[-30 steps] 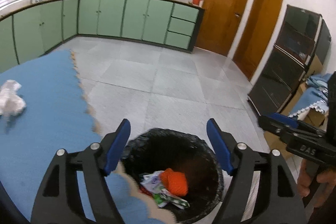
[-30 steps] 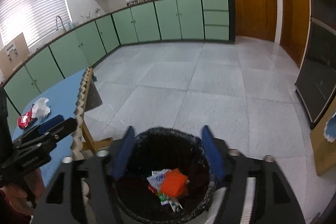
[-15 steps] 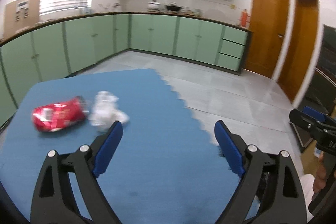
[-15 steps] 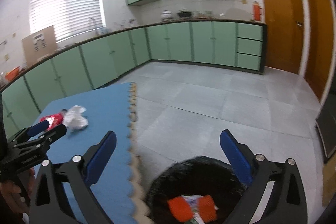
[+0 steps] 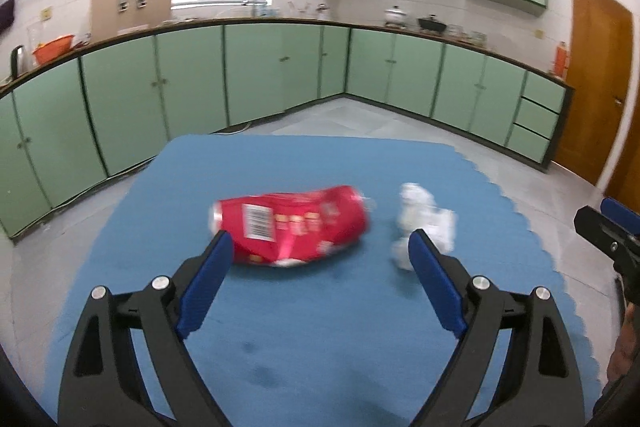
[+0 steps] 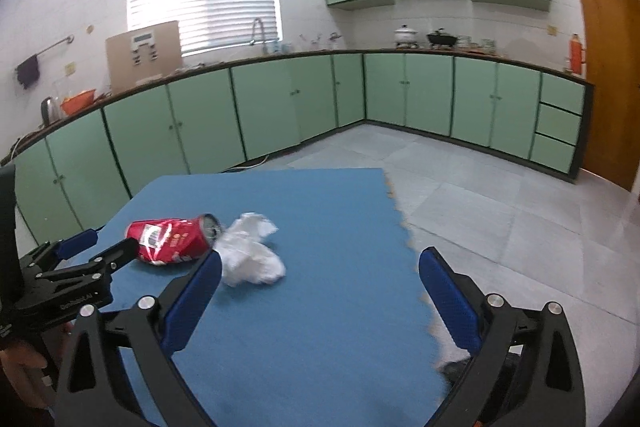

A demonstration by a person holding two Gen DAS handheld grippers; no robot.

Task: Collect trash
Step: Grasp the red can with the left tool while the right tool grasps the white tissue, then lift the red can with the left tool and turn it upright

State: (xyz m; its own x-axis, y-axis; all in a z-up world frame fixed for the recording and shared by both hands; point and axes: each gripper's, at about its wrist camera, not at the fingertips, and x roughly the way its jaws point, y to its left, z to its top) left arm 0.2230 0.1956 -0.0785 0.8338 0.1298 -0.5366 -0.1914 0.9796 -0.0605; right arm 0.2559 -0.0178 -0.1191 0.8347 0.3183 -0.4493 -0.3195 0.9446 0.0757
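I have two pieces of trash left on the blue desk [image 5: 320,347]: a crushed red can [image 5: 290,229] and a crumpled white tissue [image 5: 424,223]. The can lies on its side with its long axis running from nine to three o'clock in the left wrist view, barcode up, open end towards the tissue. The tissue sits just beside that end, at the can's three o'clock; I can't tell whether they touch.

From my left gripper [image 5: 320,257] the can is dead ahead at twelve o'clock, roughly centred between the jaws and lying across the gap, with the tissue beyond the right jaw tip at about one o'clock. From my right gripper [image 6: 320,273] the tissue [image 6: 252,253] is at eleven o'clock, close by the left jaw tip, and the can [image 6: 174,239] is farther out at ten o'clock.

Both pairs of jaws are spread wide, nothing between them. I judge the left is the nearer hand for the can and the right for the tissue. Because the can lies crosswise, the left jaws would span its length, not its width, so I'd roll the wrist or come in from the end.

The black bin [image 6: 464,373] shows only as a dark edge at five o'clock in the right view, off the desk's scalloped edge.
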